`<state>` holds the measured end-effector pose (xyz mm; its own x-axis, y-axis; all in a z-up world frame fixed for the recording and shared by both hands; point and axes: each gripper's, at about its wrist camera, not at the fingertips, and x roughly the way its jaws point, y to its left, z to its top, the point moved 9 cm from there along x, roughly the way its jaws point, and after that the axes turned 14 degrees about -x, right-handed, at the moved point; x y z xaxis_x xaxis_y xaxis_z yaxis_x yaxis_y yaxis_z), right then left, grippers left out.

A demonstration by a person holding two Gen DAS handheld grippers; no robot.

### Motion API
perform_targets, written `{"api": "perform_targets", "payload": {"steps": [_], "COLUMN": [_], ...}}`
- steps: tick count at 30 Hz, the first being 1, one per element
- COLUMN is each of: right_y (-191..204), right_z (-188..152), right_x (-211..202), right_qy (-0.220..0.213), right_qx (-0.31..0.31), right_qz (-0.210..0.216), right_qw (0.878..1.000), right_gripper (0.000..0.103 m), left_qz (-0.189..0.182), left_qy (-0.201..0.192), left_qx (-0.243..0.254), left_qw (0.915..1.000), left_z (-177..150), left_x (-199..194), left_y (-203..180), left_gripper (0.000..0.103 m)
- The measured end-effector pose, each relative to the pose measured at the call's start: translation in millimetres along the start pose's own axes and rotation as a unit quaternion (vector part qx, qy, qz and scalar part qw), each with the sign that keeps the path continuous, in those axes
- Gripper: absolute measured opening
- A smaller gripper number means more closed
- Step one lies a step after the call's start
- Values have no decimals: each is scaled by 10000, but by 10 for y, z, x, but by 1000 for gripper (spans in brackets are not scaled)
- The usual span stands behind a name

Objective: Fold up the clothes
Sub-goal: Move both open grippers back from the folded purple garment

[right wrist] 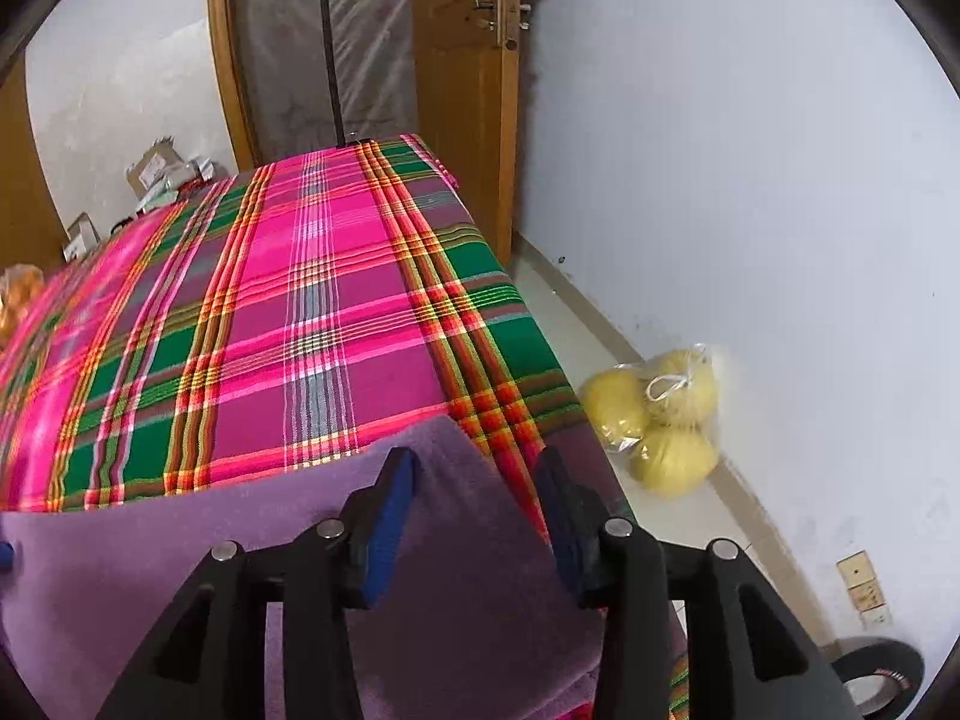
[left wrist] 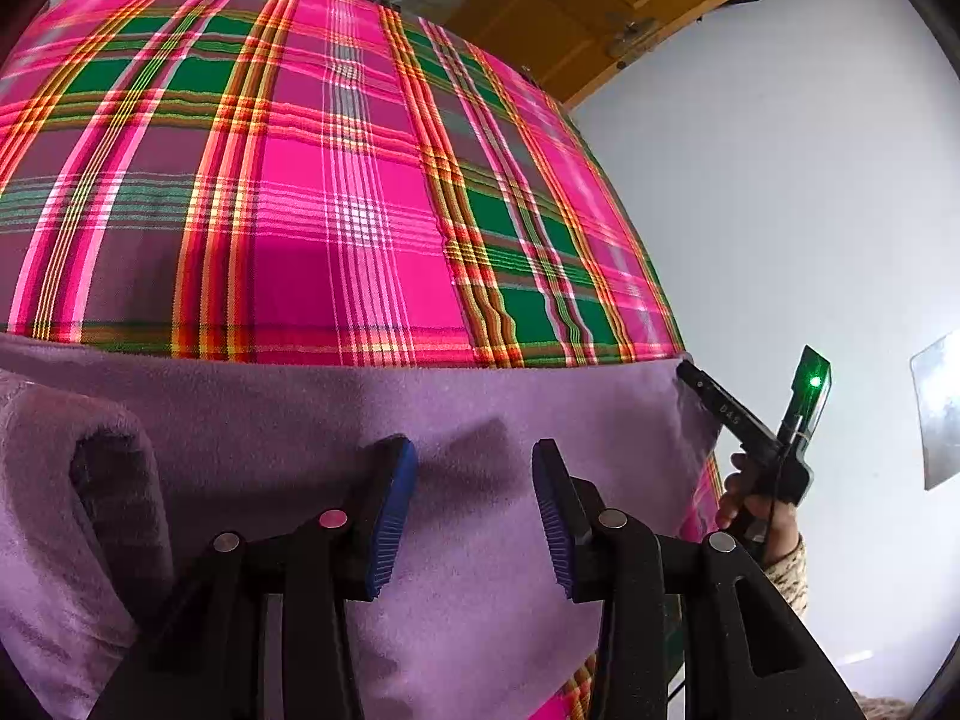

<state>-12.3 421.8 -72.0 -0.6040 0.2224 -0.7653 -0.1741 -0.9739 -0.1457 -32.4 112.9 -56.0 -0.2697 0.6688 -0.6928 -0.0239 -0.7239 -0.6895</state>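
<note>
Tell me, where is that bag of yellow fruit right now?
In the right wrist view, the bag of yellow fruit sits on the floor at the foot of the white wall, just right of the plaid-covered table.

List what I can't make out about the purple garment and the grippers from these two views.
- Purple garment: near part cut off by the bottom edge and hidden by the left hand-held gripper, left wrist view.
- Right hand-held gripper: right wrist view doesn't show whether its pads touch the garment's corner.
- Garment type: can't tell.
</note>
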Motion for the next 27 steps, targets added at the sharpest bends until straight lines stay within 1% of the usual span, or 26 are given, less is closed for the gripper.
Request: {"api": "perform_targets", "payload": {"steps": [3,5,10,13,18,24,25,27], "right_y": [-103,-191,-313,-320,-258,-201,-190,-161], "right_z": [10,-24,-301,-500,-690,-665,-661,-644], "right_x": [-41,-158,-432,-557,-539,-458,-466,-463], "right_qy": [-101,-246,-429,-448,-375,-357,-366,-353], "right_qx": [207,408,879,1078,1255,1266,1295,1273], "right_qz": [-51,81,431,494,583,584,615,638], "right_qw": [9997,9988,9943,9919,9897,9896,9890,9892], "right_gripper": [43,43,43,43,43,43,45,45], "left_qz": [52,66,225,374,718,1135,1184,1238], "left_qy": [-38,-60,-140,-196,-322,-474,-497,-550], "left_qx": [85,111,251,360,580,816,851,879], "left_qw": [9999,9999,9993,9985,9952,9890,9881,9869], "left_z": [-7,-6,-16,-34,-66,-95,-98,-100], "left_x": [5,3,7,31,65,103,106,111], "left_y": [-13,-14,-31,-48,-92,-131,-134,-136], "left_gripper": [42,42,42,42,42,42,42,42]}}
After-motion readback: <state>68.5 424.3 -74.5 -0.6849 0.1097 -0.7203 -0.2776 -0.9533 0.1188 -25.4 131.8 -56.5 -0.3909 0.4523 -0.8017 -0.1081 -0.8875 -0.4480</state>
